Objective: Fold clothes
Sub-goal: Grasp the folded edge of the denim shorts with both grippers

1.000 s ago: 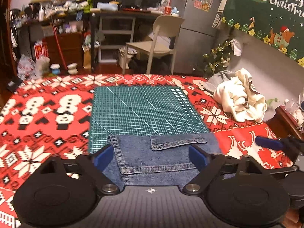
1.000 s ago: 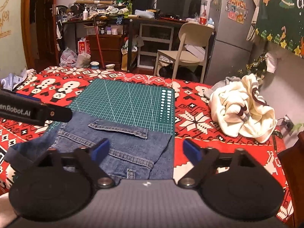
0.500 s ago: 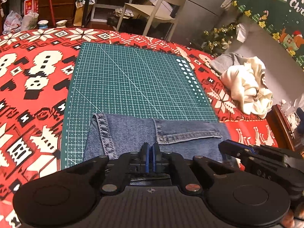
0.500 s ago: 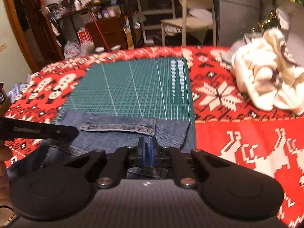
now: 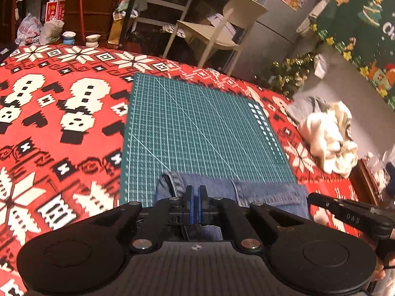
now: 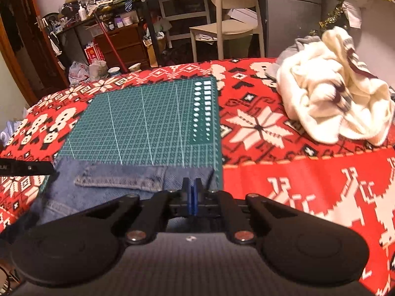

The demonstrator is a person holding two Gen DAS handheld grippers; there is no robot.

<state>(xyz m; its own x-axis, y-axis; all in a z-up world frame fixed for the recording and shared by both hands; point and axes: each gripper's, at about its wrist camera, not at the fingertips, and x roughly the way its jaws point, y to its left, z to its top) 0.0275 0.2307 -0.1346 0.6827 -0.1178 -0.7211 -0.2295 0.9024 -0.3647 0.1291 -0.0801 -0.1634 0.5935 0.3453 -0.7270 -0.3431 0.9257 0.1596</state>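
Blue denim jeans [image 5: 261, 194] lie folded on the near end of the green cutting mat [image 5: 197, 123], with a hemmed flap on top. My left gripper [image 5: 196, 191] is shut, its blue pads pinched together on the denim near the garment's left edge. In the right wrist view my right gripper [image 6: 191, 183] is likewise shut on the jeans [image 6: 111, 181] near their right edge, at the corner of the mat [image 6: 148, 118]. Each gripper shows in the other's view: the right gripper [image 5: 345, 213] at the right, the left gripper [image 6: 24, 167] at the left.
The table carries a red Christmas cloth [image 5: 61, 113] with snowmen and snowflakes. A crumpled pile of white and grey clothes [image 6: 333, 98] lies at the far right. Beyond the table stand a pale chair [image 5: 222, 29], a cluttered desk and a fridge.
Both grippers went from wide open to shut. They dropped lower and moved forward over the jeans, and the views tilted further down toward the mat.
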